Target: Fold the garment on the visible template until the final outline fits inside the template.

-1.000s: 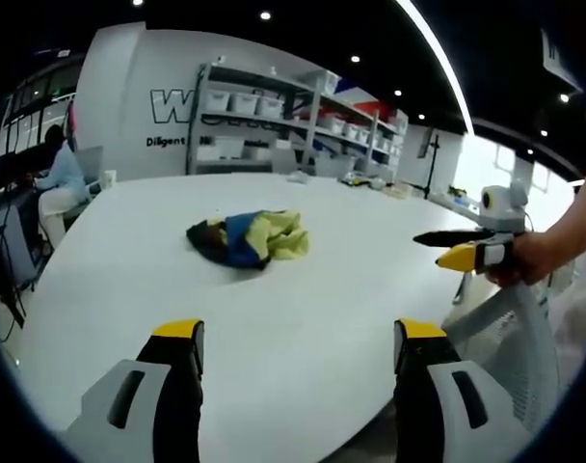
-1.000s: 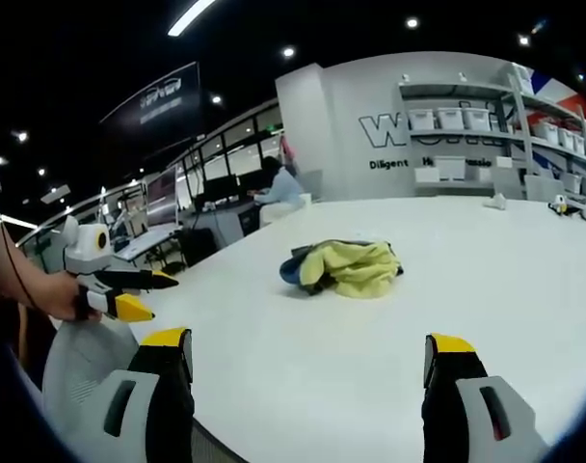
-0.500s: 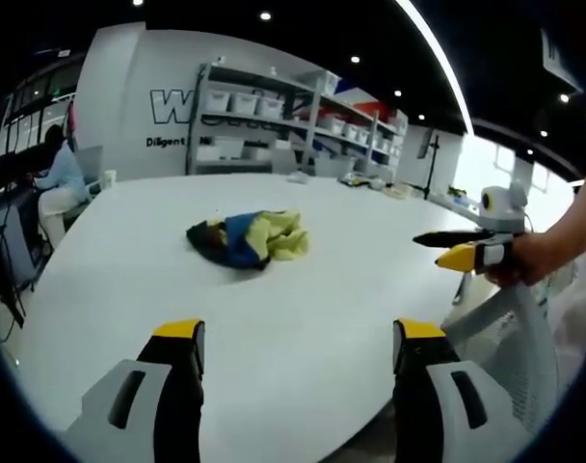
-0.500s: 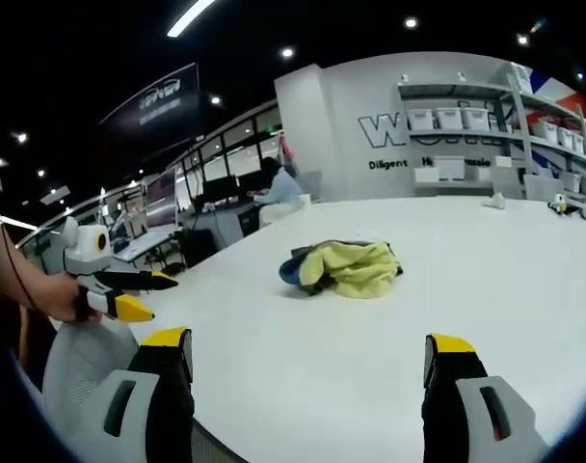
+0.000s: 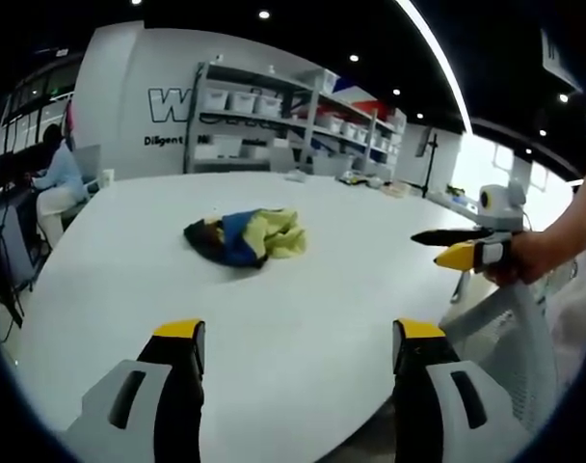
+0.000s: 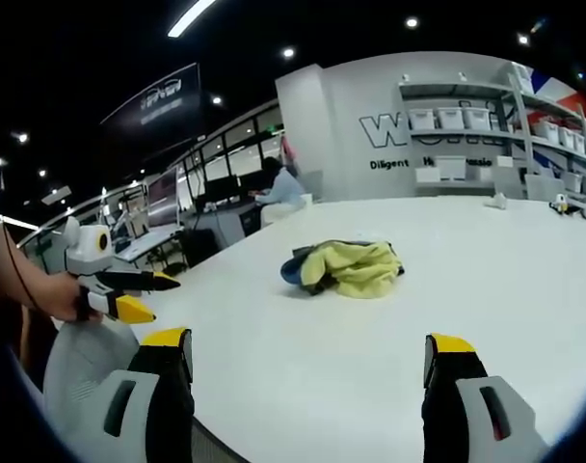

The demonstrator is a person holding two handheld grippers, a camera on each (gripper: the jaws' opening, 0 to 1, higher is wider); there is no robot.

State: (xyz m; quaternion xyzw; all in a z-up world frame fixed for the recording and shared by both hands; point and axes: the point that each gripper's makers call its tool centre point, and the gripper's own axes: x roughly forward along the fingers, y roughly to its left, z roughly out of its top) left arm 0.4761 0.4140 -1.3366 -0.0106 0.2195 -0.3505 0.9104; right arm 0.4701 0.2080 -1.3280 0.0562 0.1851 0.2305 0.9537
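- Lying crumpled in a heap near the middle of the white table (image 5: 274, 328), the garment (image 5: 245, 236) shows yellow, blue and dark fabric bunched together; in the right gripper view the garment (image 6: 346, 267) has its yellow side facing the camera, with a blue and dark edge at its left end.
- No template outline can be made out on the tabletop around the heap.
- Nothing touches the garment; both tools sit well apart from it, at the near edge of the table.
- The left gripper (image 5: 298, 338) has its two yellow-tipped jaws spread wide, rising from the bottom of its own view with bare tabletop between them. From the right gripper view it appears at the left, held in a hand (image 6: 42, 294), and there its black and yellow tips look close together, though the side-on angle hides the gap.
- The right gripper (image 6: 307, 349) likewise has its jaws spread wide over the table edge, gripping nothing. In the left gripper view it shows at the right, held by a hand (image 5: 529, 258) beside a grey chair back (image 5: 505, 338).
- Farther off stand shelving (image 5: 274, 125) with white bins against a lettered wall (image 6: 438, 125), and a seated person (image 6: 279, 188) at a desk beyond the table.
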